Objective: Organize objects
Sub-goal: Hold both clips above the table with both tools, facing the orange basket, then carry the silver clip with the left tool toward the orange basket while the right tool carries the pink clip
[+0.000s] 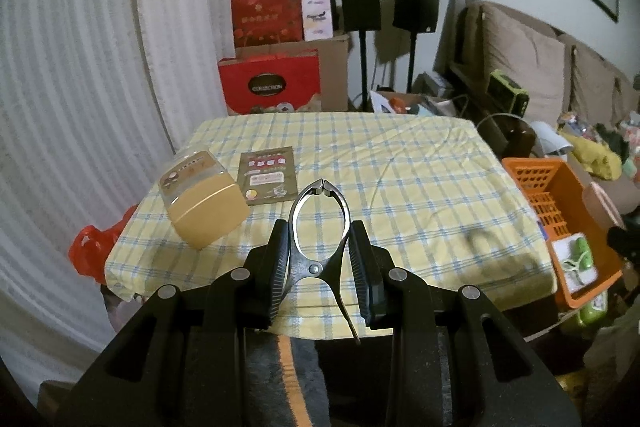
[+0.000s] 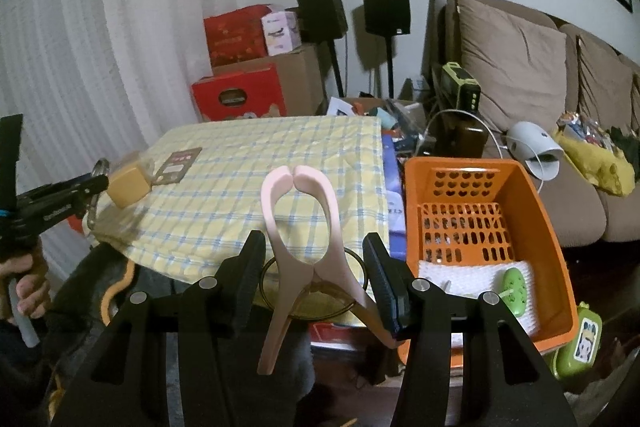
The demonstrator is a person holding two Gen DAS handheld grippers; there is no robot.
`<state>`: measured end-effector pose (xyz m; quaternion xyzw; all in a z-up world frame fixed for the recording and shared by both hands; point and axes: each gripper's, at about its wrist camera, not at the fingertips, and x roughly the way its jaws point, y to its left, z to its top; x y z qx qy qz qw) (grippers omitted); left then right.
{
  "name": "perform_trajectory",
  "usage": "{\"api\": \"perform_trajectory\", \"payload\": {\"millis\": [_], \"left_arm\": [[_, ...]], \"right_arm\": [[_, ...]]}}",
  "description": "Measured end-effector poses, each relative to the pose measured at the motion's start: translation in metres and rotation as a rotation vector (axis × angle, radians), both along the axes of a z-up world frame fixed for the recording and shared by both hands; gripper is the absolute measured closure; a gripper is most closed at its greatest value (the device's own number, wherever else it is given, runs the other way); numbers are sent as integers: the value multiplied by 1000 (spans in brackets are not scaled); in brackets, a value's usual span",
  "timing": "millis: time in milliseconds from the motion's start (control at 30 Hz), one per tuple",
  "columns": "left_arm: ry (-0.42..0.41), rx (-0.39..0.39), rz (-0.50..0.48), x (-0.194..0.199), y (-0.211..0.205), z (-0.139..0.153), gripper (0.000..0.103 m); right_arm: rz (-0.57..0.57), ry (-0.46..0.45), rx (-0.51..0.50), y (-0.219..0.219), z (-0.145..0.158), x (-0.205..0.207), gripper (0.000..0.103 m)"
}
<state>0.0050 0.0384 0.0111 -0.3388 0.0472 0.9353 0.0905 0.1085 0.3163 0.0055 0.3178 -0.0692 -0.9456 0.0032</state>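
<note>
Metal plier-like clamp (image 1: 318, 227), shiny steel, oval loop, tips closed and pointing away, sits between the left jaws with its pivot level with the pads; one thin handle trails back below the jaws. Pink plastic clip (image 2: 298, 227), same looped shape, tips touching, stands between the right jaws, one leg against the right pad, the other hanging free between them. Tan box with clear lid (image 1: 202, 199) lies ahead-left of the left jaws, a flat brown printed packet (image 1: 269, 174) just beside it. Orange perforated basket (image 2: 532, 195) sits right of the right jaws, holding a green item (image 2: 516, 285) on white padding.
</note>
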Motion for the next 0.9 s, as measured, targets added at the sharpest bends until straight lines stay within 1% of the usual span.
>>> {"api": "perform_trajectory", "payload": {"millis": [167, 233, 333, 700, 800, 900], "left_arm": [[8, 2, -21, 3, 6, 3, 75], [-1, 9, -28, 1, 10, 5, 75], [8, 21, -30, -2, 14, 10, 75], [29, 39, -105, 7, 47, 26, 75], [36, 43, -114, 9, 52, 31, 75], [44, 44, -123, 11, 58, 35, 75]], "right_arm": [[-9, 1, -4, 4, 1, 1, 51], [-14, 1, -5, 7, 1, 1, 51], [-23, 0, -13, 12, 2, 3, 51], [-71, 18, -35, 37, 9, 14, 51], [-76, 23, -56, 44, 13, 16, 51], [-88, 31, -55, 49, 17, 19, 51]]}}
